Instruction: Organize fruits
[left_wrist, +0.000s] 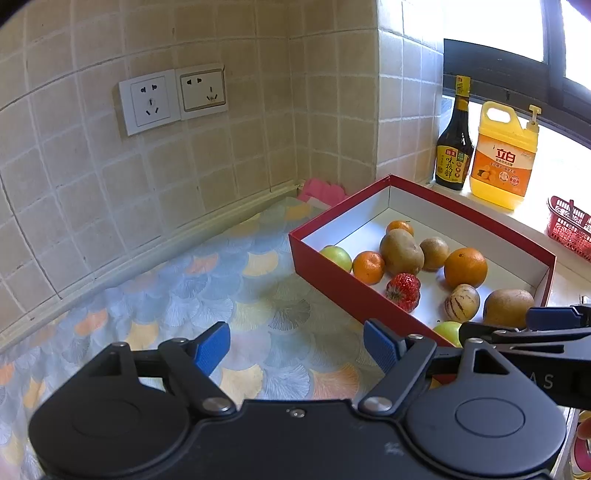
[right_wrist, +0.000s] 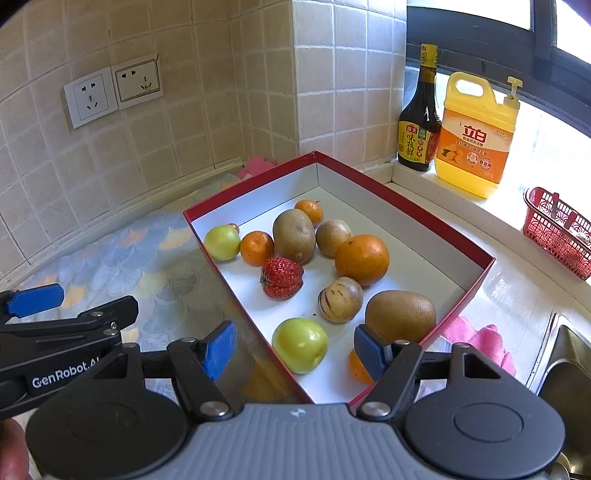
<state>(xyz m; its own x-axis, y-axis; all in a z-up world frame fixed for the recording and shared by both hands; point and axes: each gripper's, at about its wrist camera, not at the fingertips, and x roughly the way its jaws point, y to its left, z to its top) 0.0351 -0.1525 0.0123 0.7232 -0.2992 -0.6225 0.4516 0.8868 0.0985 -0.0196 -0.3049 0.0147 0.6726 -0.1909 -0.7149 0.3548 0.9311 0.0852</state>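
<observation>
Tiled walls corner a patterned desk (left_wrist: 229, 295) where the red box (right_wrist: 369, 184) holds every fruit. The right claw (right_wrist: 295, 350) hangs open and empty over its near end, green apple (right_wrist: 300, 345) straight ahead at twelve o'clock, so it looks nearer. The left claw (left_wrist: 297, 349), open and empty over bare desk, has the box at two o'clock.

Bright daylight, blown-out window (left_wrist: 491, 26); fisheye-curved edges, sharp focus

Both wrist views down onto box (left_wrist: 369, 295)
</observation>
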